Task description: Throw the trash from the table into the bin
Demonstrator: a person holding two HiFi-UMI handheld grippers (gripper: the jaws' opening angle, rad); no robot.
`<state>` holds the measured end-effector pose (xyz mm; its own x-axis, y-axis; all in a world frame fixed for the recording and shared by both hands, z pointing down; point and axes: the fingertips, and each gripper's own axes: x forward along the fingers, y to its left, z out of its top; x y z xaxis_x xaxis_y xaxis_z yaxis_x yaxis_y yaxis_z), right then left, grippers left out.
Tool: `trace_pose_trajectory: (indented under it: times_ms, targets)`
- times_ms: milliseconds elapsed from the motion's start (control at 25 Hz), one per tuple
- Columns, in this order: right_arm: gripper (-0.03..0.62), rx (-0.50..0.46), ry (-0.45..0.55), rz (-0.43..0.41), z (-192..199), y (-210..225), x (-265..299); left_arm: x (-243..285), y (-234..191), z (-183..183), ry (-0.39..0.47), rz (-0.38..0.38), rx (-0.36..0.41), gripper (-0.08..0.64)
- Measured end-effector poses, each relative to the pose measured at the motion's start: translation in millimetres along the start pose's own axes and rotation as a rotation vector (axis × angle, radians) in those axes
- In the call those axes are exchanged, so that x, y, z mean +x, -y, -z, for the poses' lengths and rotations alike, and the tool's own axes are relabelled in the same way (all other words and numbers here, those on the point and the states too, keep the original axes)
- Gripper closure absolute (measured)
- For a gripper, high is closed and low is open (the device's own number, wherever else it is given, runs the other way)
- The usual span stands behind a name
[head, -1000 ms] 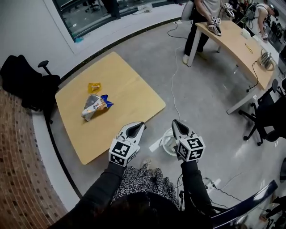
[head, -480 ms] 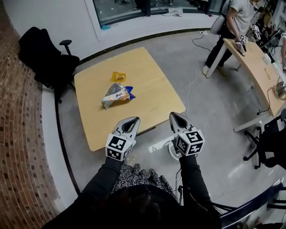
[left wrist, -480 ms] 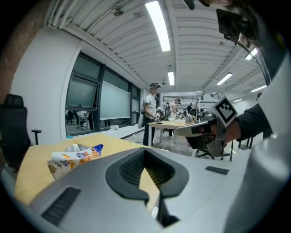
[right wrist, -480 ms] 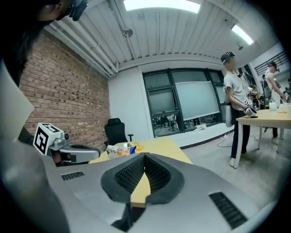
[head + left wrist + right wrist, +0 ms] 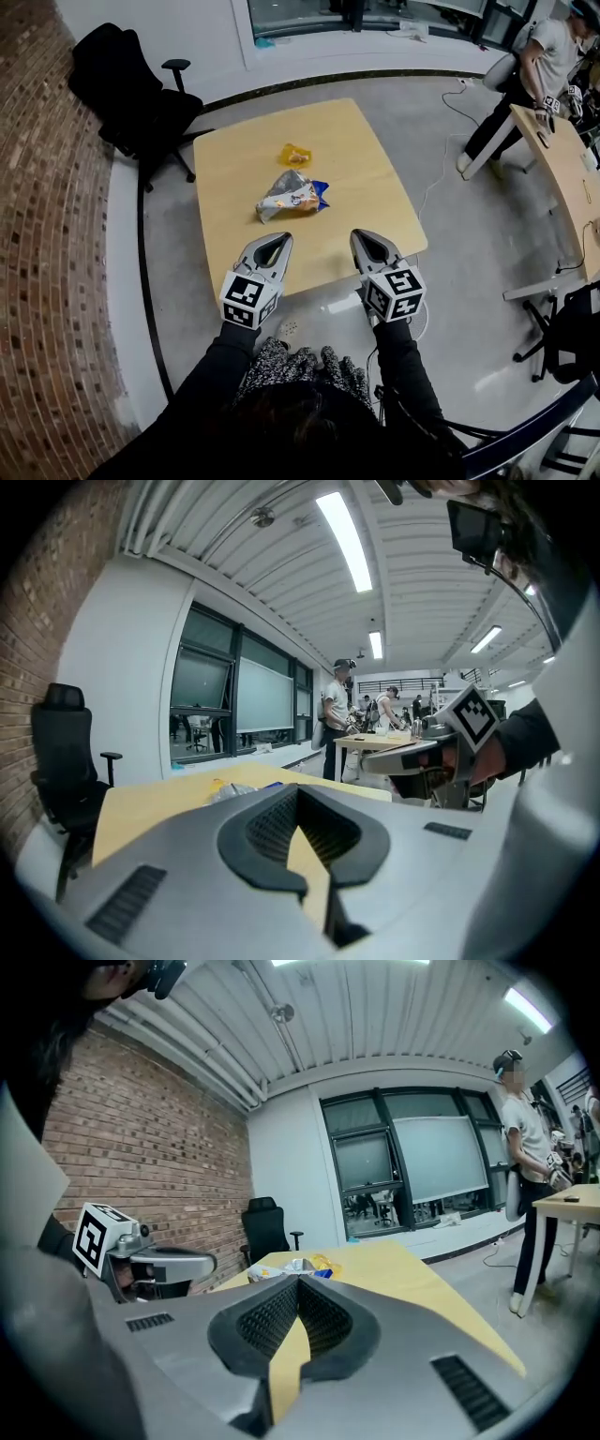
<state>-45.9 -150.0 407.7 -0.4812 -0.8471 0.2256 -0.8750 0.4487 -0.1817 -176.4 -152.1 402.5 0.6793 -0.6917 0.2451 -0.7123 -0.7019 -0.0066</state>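
"Trash (image 5: 286, 200), location?" the supervisor asks.

"Two items, both on the wooden table (image 5: 375, 202): a crumpled chip bag (image 5: 298, 194) near its middle, and a small yellow wrapper (image 5: 295, 155) just beyond it, apart from the bag. Neither is touched."

"Grippers?"

"Left gripper (image 5: 278, 240) and right gripper (image 5: 361, 236) are held side by side over the near table edge. They point toward the bag and are short of it. Each has its jaws brought together, with nothing between them."

"The bin?"

"I cannot make one out with any certainty in these views."

"Progress?"

"In my judgement, nil: no item lifted, none binned. Outstanding: reach in, part one claw, take the chip bag, carry it to the bin and release, then the same for the yellow wrapper. The bag looks light and crumpled, so it should pinch easily"
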Motion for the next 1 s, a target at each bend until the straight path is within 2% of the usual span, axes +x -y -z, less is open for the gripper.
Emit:
trace_pose_trajectory:
  times_ms: [600, 840, 1000]
  targets:
    - [0.580, 0.025, -0.022, -0.096, -4, -48, 71, -32, -63, 18, -0.017, -0.070, -0.022, 0.572]
    - [0.580, -0.010, -0.046, -0.125, 0, -63, 94, -36, -80, 23, -0.027, -0.079, -0.024, 0.572]
    - [0.578, 0.020, -0.052, -0.143, 1, -71, 108, -37, -93, 25, -0.032, -0.085, -0.029, 0.572]
